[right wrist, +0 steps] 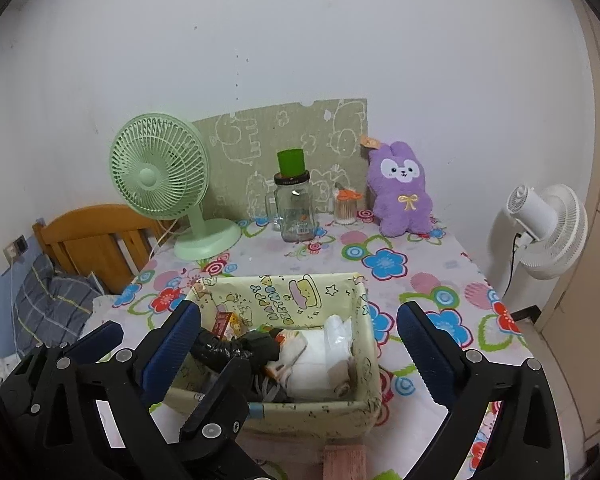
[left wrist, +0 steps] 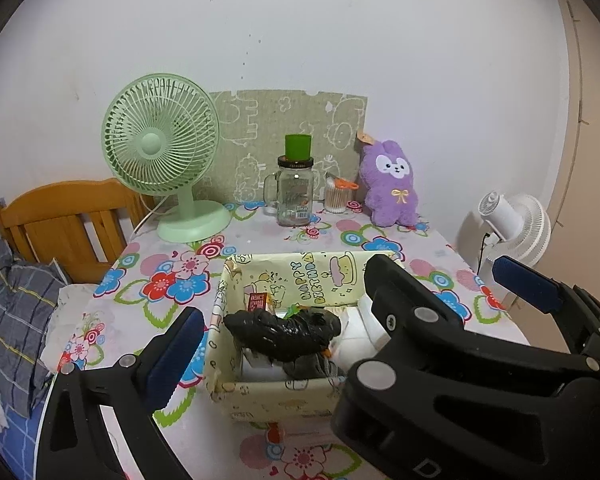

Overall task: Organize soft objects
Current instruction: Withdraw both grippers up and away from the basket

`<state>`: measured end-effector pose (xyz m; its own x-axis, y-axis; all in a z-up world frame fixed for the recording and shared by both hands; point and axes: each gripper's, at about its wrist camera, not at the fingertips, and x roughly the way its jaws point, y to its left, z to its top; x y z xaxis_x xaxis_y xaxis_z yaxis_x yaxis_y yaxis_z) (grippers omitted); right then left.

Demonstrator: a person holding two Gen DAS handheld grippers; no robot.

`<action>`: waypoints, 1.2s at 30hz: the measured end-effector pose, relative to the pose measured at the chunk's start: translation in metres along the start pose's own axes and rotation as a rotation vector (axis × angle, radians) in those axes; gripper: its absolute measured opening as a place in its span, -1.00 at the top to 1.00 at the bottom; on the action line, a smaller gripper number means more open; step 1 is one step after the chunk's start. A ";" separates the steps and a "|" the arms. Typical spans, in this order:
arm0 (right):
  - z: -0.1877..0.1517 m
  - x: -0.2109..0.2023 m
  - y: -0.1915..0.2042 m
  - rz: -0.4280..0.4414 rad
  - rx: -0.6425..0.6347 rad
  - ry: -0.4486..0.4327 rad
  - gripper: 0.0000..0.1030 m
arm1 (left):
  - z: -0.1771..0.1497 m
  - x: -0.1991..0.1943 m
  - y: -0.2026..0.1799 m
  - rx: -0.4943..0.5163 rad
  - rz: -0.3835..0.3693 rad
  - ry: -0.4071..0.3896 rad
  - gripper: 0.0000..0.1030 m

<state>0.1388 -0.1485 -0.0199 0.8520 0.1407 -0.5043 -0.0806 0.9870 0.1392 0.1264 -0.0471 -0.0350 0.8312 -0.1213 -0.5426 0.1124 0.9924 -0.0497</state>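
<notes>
A pale yellow box (left wrist: pixel 284 394) (right wrist: pixel 364 364) printed "Happy Birthday" stands on the flowered tablecloth. In it lie a crumpled black bag (left wrist: pixel 284 332) (right wrist: pixel 220 350), a white soft pack (right wrist: pixel 320 364) and a small red carton (left wrist: pixel 258 301). A purple plush rabbit (left wrist: pixel 392 184) (right wrist: pixel 404 192) leans on the wall at the back. My left gripper (left wrist: pixel 346 292) is open over the box, nothing between its pads. My right gripper (right wrist: pixel 300 308) is open too, its pads either side of the box. The right gripper's left finger (left wrist: pixel 404 308) crosses between the left gripper's fingers.
At the back stand a green desk fan (left wrist: pixel 160 152) (right wrist: pixel 160 172), a glass jar mug (left wrist: pixel 294 196) with a green cup on top, and a cotton-swab pot (left wrist: pixel 336 196). A white fan (right wrist: pixel 548 228) stands off the table's right edge. A wooden headboard (left wrist: pixel 64 224) and bedding lie left.
</notes>
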 end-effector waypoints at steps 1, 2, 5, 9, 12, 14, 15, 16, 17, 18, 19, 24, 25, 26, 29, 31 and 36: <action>0.000 -0.003 0.000 0.001 -0.001 -0.004 -0.94 | -0.001 -0.003 -0.001 -0.001 -0.001 -0.004 -0.97; -0.001 -0.006 0.000 0.002 -0.001 -0.007 -0.94 | -0.002 -0.007 -0.001 -0.002 0.001 -0.010 -0.97; -0.004 -0.017 0.000 0.000 -0.007 -0.021 -0.94 | -0.005 -0.015 -0.002 0.000 0.005 -0.025 -0.98; -0.007 -0.030 -0.001 -0.001 -0.006 -0.034 -0.94 | -0.010 -0.026 -0.005 0.000 0.003 -0.033 -0.98; -0.011 -0.038 -0.001 -0.001 -0.007 -0.037 -0.94 | -0.015 -0.031 -0.007 -0.001 0.003 -0.036 -0.98; -0.014 -0.041 -0.002 -0.003 -0.009 -0.037 -0.94 | -0.019 -0.034 -0.008 -0.004 0.004 -0.035 -0.98; -0.017 -0.043 -0.003 -0.002 -0.010 -0.036 -0.94 | -0.022 -0.035 -0.009 -0.005 0.005 -0.033 -0.98; -0.019 -0.045 -0.003 -0.002 -0.009 -0.036 -0.94 | -0.024 -0.036 -0.010 -0.005 0.005 -0.031 -0.98; -0.021 -0.046 -0.004 -0.002 -0.008 -0.034 -0.94 | -0.027 -0.036 -0.010 -0.005 0.005 -0.029 -0.98; -0.024 -0.047 -0.005 -0.002 -0.008 -0.031 -0.94 | -0.029 -0.037 -0.011 -0.007 0.005 -0.026 -0.98; -0.027 -0.048 -0.005 -0.002 -0.009 -0.029 -0.94 | -0.032 -0.038 -0.012 -0.009 0.004 -0.024 -0.98; -0.038 -0.054 -0.007 -0.003 -0.011 -0.022 -0.94 | -0.042 -0.041 -0.016 -0.018 0.007 -0.014 -0.98; -0.041 -0.055 -0.008 -0.004 -0.010 -0.019 -0.94 | -0.044 -0.042 -0.017 -0.018 0.008 -0.013 -0.98; -0.042 -0.056 -0.008 -0.005 -0.010 -0.018 -0.94 | -0.046 -0.043 -0.018 -0.018 0.009 -0.012 -0.98; -0.046 -0.057 -0.009 -0.004 -0.009 -0.018 -0.94 | -0.051 -0.044 -0.019 -0.025 0.024 -0.015 -0.98; -0.052 -0.057 -0.010 -0.004 -0.011 -0.015 -0.94 | -0.058 -0.044 -0.020 -0.025 0.029 -0.011 -0.98; -0.066 -0.056 -0.012 -0.007 -0.009 0.005 -0.94 | -0.070 -0.042 -0.021 -0.017 0.027 0.004 -0.98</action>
<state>0.0576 -0.1633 -0.0495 0.8502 0.1344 -0.5091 -0.0797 0.9886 0.1279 0.0506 -0.0613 -0.0700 0.8316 -0.0941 -0.5473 0.0802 0.9956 -0.0494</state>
